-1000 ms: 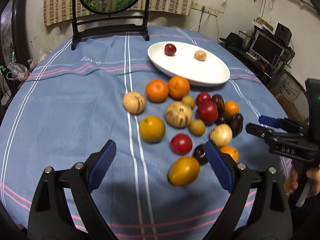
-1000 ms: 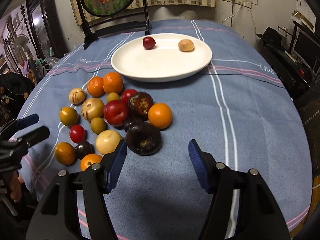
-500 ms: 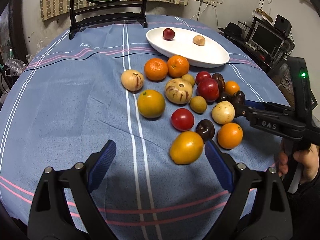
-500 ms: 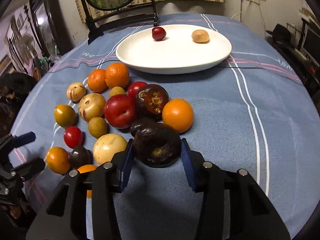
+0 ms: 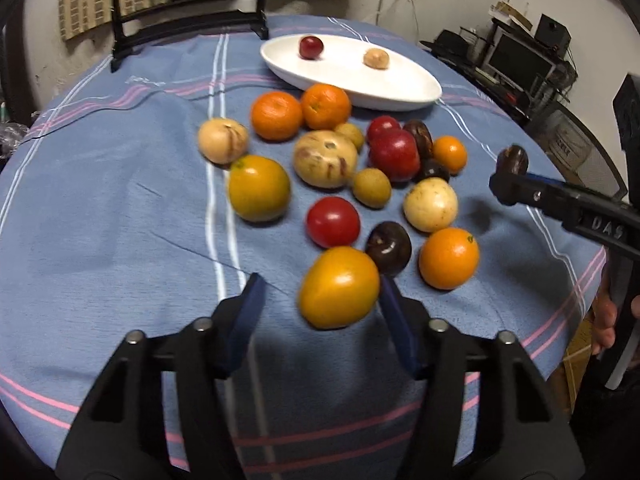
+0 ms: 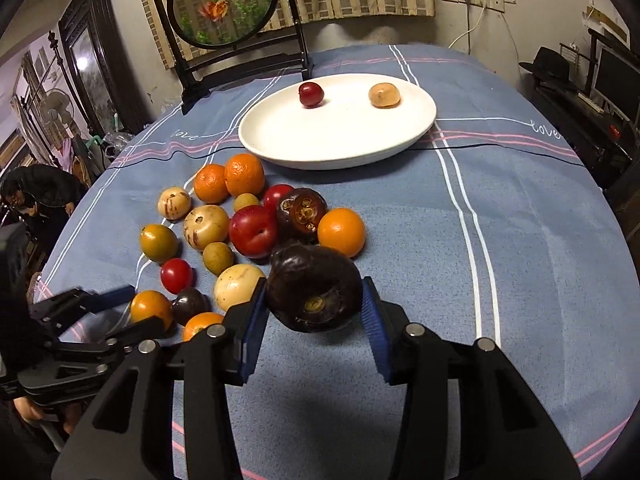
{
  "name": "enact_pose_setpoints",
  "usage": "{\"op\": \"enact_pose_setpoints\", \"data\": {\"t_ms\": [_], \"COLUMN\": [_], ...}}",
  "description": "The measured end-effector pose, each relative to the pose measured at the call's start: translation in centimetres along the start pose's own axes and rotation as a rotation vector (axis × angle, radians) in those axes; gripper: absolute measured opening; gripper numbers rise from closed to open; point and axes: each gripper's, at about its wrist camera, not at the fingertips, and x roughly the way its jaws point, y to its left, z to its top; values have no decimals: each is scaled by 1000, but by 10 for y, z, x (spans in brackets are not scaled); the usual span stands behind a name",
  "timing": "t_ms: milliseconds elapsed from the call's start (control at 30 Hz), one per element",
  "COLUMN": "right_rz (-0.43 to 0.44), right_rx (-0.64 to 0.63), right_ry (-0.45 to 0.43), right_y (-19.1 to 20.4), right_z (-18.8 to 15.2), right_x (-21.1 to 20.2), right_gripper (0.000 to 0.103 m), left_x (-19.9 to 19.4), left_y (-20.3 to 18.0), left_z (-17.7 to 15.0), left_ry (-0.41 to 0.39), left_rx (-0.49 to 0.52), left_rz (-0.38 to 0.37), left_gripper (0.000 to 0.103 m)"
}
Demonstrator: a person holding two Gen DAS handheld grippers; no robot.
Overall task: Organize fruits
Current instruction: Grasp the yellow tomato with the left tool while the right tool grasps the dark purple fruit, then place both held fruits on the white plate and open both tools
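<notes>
Our right gripper (image 6: 314, 312) has its blue pads pressed on either side of a dark purple-brown fruit (image 6: 314, 290), which the left wrist view shows raised off the cloth. Our left gripper (image 5: 320, 320) has just been closing, and the yellow-orange fruit (image 5: 339, 286) sits between its jaws; the right pad looks to touch it, but a gap shows on the left side, so we judge it not yet clamped.

We take the white plate (image 6: 340, 148) as our landmark. The held dark fruit lies on the near side of the plate, almost straight ahead along the tongs, with the pile of loose fruit (image 6: 240, 232) between it and the plate's near-left rim. The fruit is squat and rounded, its stem end facing us, so no long axis matters much. Our right hand is the nearer one to the plate; we judge its coming move to be a carry forward over the pile.

The plate already holds a small red fruit (image 6: 311, 94) and a tan fruit (image 6: 384, 95), well apart.

Everything rests on a blue striped tablecloth (image 6: 500, 240). Beyond the plate stands a round framed goldfish panel (image 6: 224, 4), with a curtained wall behind it and a monitor (image 5: 520, 60) to the plate's right.
</notes>
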Motion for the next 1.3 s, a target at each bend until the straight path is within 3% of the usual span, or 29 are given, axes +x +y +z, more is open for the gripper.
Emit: {"op": "enact_pose_setpoints", "data": {"t_ms": [100, 133, 433, 600, 733, 833, 1067, 1300], "right_rz": [4, 3, -1, 2, 28, 24, -7, -31], "right_rx": [10, 9, 2, -17, -42, -70, -75, -87], "right_ry": [2, 1, -11, -1, 13, 21, 55, 131], "right_y": [-2, -2, -1, 2, 0, -4, -17, -24], "right_z": [-2, -1, -1, 6, 29, 62, 153, 196], "right_x": [0, 0, -3, -2, 0, 8, 80, 153], "right_gripper": [46, 46, 46, 46, 46, 46, 46, 46], "left_x": [2, 0, -12, -26, -26, -16, 65, 135], "left_y": [-6, -6, -1, 1, 5, 6, 12, 24], "left_z": [-2, -2, 2, 21, 67, 116, 228, 271], "left_ry": [-12, -18, -39, -69, -73, -82, -19, 47], "left_rx": [23, 14, -8, -4, 17, 37, -8, -60], "left_rz": [20, -3, -7, -29, -68, -55, -45, -16], "left_gripper": [54, 39, 39, 39, 39, 40, 39, 39]}}
